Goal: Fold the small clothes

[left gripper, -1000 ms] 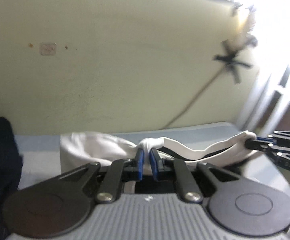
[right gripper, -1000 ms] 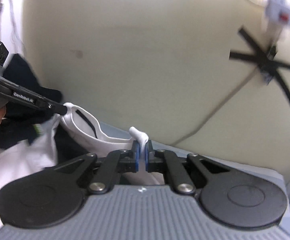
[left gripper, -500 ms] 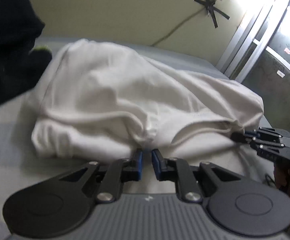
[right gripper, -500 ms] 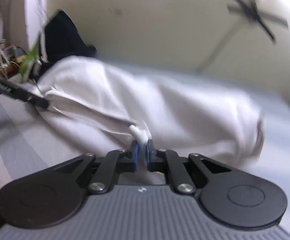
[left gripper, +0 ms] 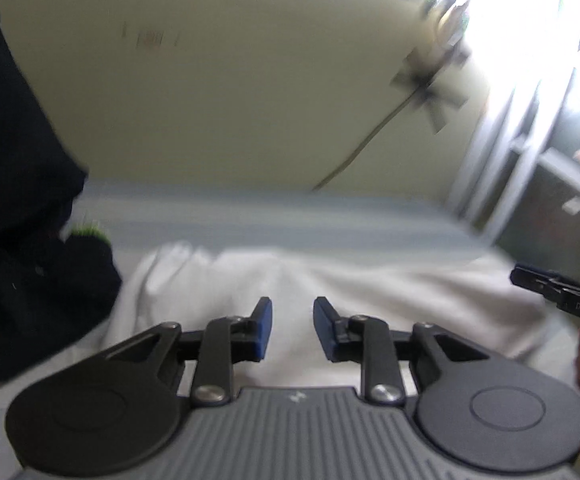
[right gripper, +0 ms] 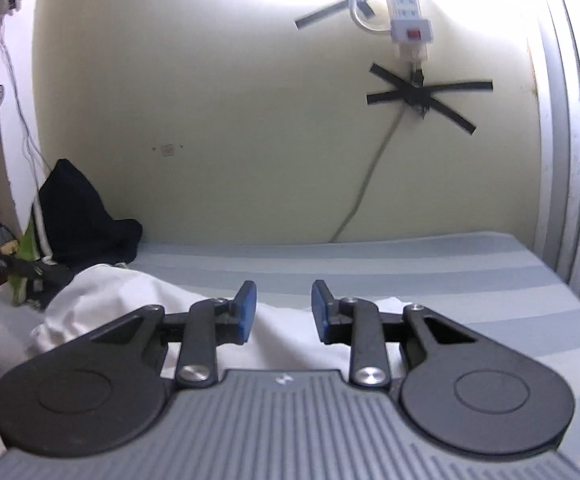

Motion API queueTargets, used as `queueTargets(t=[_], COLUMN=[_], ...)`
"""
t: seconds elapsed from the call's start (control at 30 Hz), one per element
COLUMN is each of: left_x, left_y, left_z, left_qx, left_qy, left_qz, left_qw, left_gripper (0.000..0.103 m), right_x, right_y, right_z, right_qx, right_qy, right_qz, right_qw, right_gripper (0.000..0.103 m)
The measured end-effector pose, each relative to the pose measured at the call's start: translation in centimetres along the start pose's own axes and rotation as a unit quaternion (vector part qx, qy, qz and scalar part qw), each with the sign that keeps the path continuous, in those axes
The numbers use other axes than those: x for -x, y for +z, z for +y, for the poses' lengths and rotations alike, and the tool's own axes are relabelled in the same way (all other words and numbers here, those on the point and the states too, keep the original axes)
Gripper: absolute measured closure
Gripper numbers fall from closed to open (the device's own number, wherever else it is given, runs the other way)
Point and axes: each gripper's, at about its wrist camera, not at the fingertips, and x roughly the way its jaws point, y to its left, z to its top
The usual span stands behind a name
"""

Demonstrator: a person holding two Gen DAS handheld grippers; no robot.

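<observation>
A white garment [left gripper: 369,292] lies spread on the grey striped bed [left gripper: 270,220]; it also shows in the right wrist view [right gripper: 122,296]. My left gripper [left gripper: 292,322] is open and empty, just above the garment's near edge. My right gripper [right gripper: 281,308] is open and empty over the garment's right part. The right gripper's tip shows at the left view's right edge [left gripper: 549,292]. The left gripper's tip shows at the right view's left edge [right gripper: 6,266].
A dark pile of clothes [left gripper: 22,272] sits at the left on the bed, also in the right wrist view [right gripper: 82,224]. A cable [right gripper: 369,176] runs down the yellow wall. A window frame [right gripper: 565,160] stands at the right.
Both grippers were shut on the white garment, lowered it onto the bed, and have now opened and let it go. The garment lies flat.
</observation>
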Motion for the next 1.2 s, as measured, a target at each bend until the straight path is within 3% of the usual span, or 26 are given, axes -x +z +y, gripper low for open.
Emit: queueTargets(t=[0.03,0.07,0.1,0.13,0.17,0.23,0.27,0.33,0.43,0.53,0.63,0.67,0.73,0.77,0.83,0.87,0.93,1.03,1.1,1.13,1.2], left_x=[-1.4,-2.9,-3.2,-2.9,-2.6,-1.8,-1.2,-0.2,0.9,0.5,-2.2,-2.4,-2.2,-2.1,-1.2,-0.5,0.4,0.7,0.0,-0.6,-1.8], left_y=[-0.9,-1.5,-2.0,-2.2,-2.2,-2.3,-2.3,-2.4,-2.3,-2.8,-4.6,-5.3,-5.7,-5.6,-5.2,-4.7,-3.4,-0.6,1.1,1.8,2.4], left_z=[0.6,1.7,2.9,3.9,4.9,5.7,5.6,4.8,2.0,-1.0,-2.4,-2.3,-1.7,-1.3,-0.8,-0.6,0.4,3.0,5.7,7.2,9.4], left_qx=[0.002,0.015,0.036,0.056,0.081,0.101,0.100,0.090,0.054,-0.007,-0.053,-0.061,-0.066,-0.054,-0.040,-0.037,-0.028,0.026,0.083,0.114,0.157], left_qy=[0.022,0.031,0.016,0.002,-0.010,-0.013,-0.007,0.001,-0.039,-0.053,-0.016,-0.017,-0.027,-0.035,-0.045,-0.039,-0.024,0.005,0.041,0.058,0.048], left_qz=[0.020,0.042,0.033,0.033,0.036,0.033,0.028,0.015,0.000,0.001,0.060,0.049,0.047,0.054,0.046,0.026,-0.016,-0.053,-0.064,-0.061,-0.037], left_qw=[0.9995,0.9985,0.9987,0.9979,0.9960,0.9942,0.9946,0.9959,0.9978,0.9986,0.9967,0.9968,0.9963,0.9965,0.9971,0.9982,0.9992,0.9983,0.9936,0.9899,0.9858], left_gripper=[0.084,0.093,0.094,0.097,0.097,0.097,0.097,0.095,0.094,0.086,0.086,0.086,0.085,0.083,0.075,0.063,0.054,0.053,0.045,0.045,0.048], right_x=[-1.1,-3.5,-3.8,-3.4,-3.0,-2.0,-1.6,-0.6,0.6,-0.9,-4.1,-3.8,-3.8,-3.6,-1.5,-0.4,1.2,1.3,0.0,-0.4,-1.4], right_y=[-1.1,-2.2,-2.6,-2.3,-2.1,-2.2,-2.3,-2.4,-2.2,-2.8,-6.2,-7.3,-7.3,-7.0,-6.3,-6.3,-6.1,-5.2,-3.3,-2.8,-1.7], right_z=[-1.1,-2.6,-4.6,-5.9,-6.5,-5.8,-5.4,-4.4,-1.9,1.6,4.6,5.0,5.0,4.4,2.8,2.0,1.1,0.9,0.6,0.0,-1.2], right_qx=[0.017,0.017,-0.035,-0.086,-0.105,-0.074,-0.069,-0.077,-0.063,-0.044,-0.021,-0.008,-0.008,-0.023,-0.074,-0.097,-0.122,-0.106,-0.097,-0.096,-0.100], right_qy=[-0.038,-0.069,-0.048,-0.053,-0.063,-0.089,-0.092,-0.060,-0.005,0.061,0.094,0.090,0.091,0.093,0.094,0.092,0.082,0.054,0.040,0.030,-0.007], right_qz=[0.034,0.074,0.066,0.060,0.055,0.042,0.042,0.028,0.017,0.041,0.132,0.104,0.113,0.115,0.079,0.061,0.037,0.014,0.003,-0.002,-0.006], right_qw=[0.999,0.995,0.996,0.993,0.991,0.992,0.992,0.995,0.998,0.996,0.987,0.990,0.989,0.989,0.990,0.989,0.989,0.993,0.994,0.995,0.995], right_gripper=[0.071,0.080,0.085,0.098,0.101,0.099,0.093,0.090,0.084,0.080,0.078,0.075,0.074,0.073,0.065,0.059,0.059,0.058,0.058,0.059,0.057])
